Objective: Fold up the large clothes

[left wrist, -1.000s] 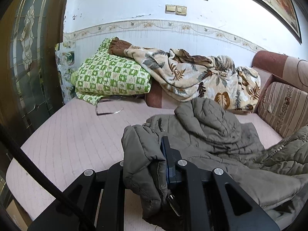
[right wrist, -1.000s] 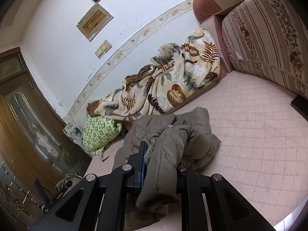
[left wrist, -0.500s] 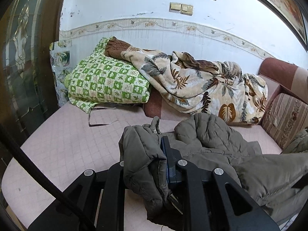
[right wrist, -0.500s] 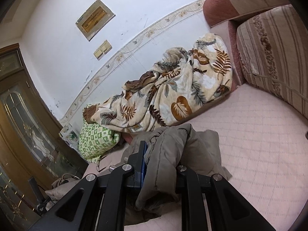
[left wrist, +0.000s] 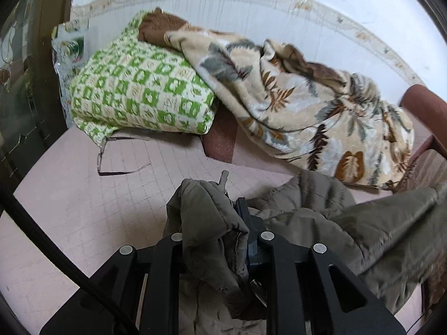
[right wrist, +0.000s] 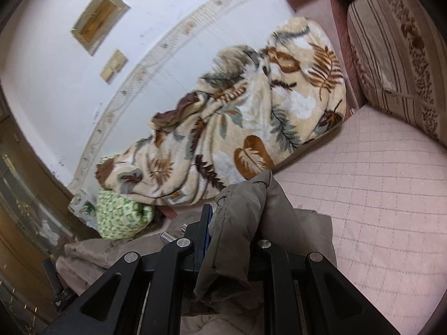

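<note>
- While both of my tongs are clamping it, the olive-green padded jacket [left wrist: 321,231] is hanging bunched over the pink quilted sofa seat [left wrist: 83,209], its puffy fabric creased and dull-sheened.
- My left gripper [left wrist: 220,223] is pinching a thick fold of the jacket; its jaws are easing apart a little, yet the cloth is still sitting pressed between them, and a zip pull [left wrist: 223,180] is sticking up just past the fold.
- My right gripper [right wrist: 232,223] is sitting clamped tight on another fold of the same jacket [right wrist: 237,217], which is draping over the fingers and down toward the camera.
- I am seeing no containers; the seat is carrying a leaf-print blanket [left wrist: 307,97] heaped against the wall and lying partly over a green checked pillow [left wrist: 139,95].
- The left view is showing a thin dark cord [left wrist: 117,167] lying on the seat beside the pillow, and the jacket stretching off to the right.
- The right view alone is giving me a striped back cushion [right wrist: 396,55], a wall switch [right wrist: 113,65] and a framed panel [right wrist: 97,21].
</note>
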Tool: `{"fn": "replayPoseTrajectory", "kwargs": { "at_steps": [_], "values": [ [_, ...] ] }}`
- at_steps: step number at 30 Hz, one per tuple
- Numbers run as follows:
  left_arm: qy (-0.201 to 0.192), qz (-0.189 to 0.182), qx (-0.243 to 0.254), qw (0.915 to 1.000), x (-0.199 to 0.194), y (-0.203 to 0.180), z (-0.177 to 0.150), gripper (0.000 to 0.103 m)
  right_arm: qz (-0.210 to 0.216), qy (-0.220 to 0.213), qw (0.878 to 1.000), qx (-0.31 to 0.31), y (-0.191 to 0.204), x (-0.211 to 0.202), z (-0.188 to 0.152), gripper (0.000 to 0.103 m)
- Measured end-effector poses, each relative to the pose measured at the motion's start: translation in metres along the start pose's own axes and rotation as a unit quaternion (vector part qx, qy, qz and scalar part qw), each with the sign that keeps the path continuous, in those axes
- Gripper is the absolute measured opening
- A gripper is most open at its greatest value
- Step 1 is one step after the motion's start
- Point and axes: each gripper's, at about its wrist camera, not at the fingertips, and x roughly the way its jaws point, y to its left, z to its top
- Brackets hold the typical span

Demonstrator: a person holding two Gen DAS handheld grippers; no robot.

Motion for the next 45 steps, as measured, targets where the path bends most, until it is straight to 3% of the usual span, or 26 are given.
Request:
{"fn": "replayPoseTrajectory", "kwargs": {
  "at_steps": [9, 15, 19, 21, 22, 24, 25, 26, 28, 32, 36, 38, 41, 43, 45],
  "values": [
    [0.052, -0.008, -0.035, 0.9980, 0.073, 0.011, 0.009, 0.026, -0.035, 0.039, 0.997, 0.061, -0.049, 0.083, 0.007, 0.018],
    [0.089, -0.055, -0.101, 0.9894, 0.089, 0.034, 0.019, 0.031, -0.002, 0.071, 0.983, 0.170, -0.087, 0.113, 0.008, 0.029],
    [0.113, -0.096, -0.150, 0.9776, 0.091, 0.049, 0.027, 0.033, 0.017, 0.086, 0.976, 0.200, -0.092, 0.112, 0.016, 0.034],
    [0.123, -0.114, -0.169, 0.9712, 0.091, 0.056, 0.028, 0.039, 0.026, 0.090, 0.973, 0.212, -0.093, 0.109, 0.019, 0.036],
    [0.126, -0.131, -0.190, 0.9647, 0.090, 0.062, 0.028, 0.047, 0.034, 0.092, 0.970, 0.223, -0.095, 0.106, 0.020, 0.041],
    [0.121, -0.157, -0.227, 0.9535, 0.088, 0.075, 0.029, 0.054, 0.055, 0.076, 0.963, 0.252, -0.100, 0.096, 0.022, 0.050],
    [0.117, -0.171, -0.251, 0.9456, 0.086, 0.085, 0.029, 0.060, 0.060, 0.063, 0.961, 0.263, -0.103, 0.090, 0.024, 0.059],
    [0.108, -0.178, -0.273, 0.9392, 0.082, 0.094, 0.030, 0.061, 0.060, 0.044, 0.960, 0.270, -0.106, 0.080, 0.028, 0.066],
    [0.091, -0.177, -0.286, 0.9371, 0.072, 0.106, 0.032, 0.061, 0.057, 0.021, 0.960, 0.273, -0.110, 0.063, 0.035, 0.067],
    [0.036, -0.145, -0.215, 0.9653, 0.031, 0.096, 0.039, 0.061, 0.054, 0.024, 0.978, 0.201, -0.087, 0.038, 0.042, 0.067],
    [-0.004, -0.138, -0.072, 0.9878, -0.008, 0.040, 0.026, 0.061, 0.044, 0.059, 0.995, 0.067, -0.033, 0.028, 0.019, 0.067],
    [-0.016, -0.153, 0.011, 0.9881, -0.024, -0.003, 0.005, 0.061, 0.036, 0.080, 0.996, -0.010, 0.000, 0.030, -0.006, 0.058],
    [-0.001, -0.188, 0.117, 0.9752, -0.031, -0.069, -0.038, 0.061, 0.029, 0.111, 0.988, -0.101, 0.039, 0.037, -0.053, 0.049],
    [0.014, -0.197, 0.156, 0.9679, -0.025, -0.098, -0.060, 0.061, 0.013, 0.122, 0.981, -0.149, 0.058, 0.044, -0.081, 0.048],
    [0.026, -0.184, 0.177, 0.9665, -0.009, -0.115, -0.072, 0.061, 0.008, 0.140, 0.975, -0.173, 0.065, 0.055, -0.105, 0.048]
  ]
}}
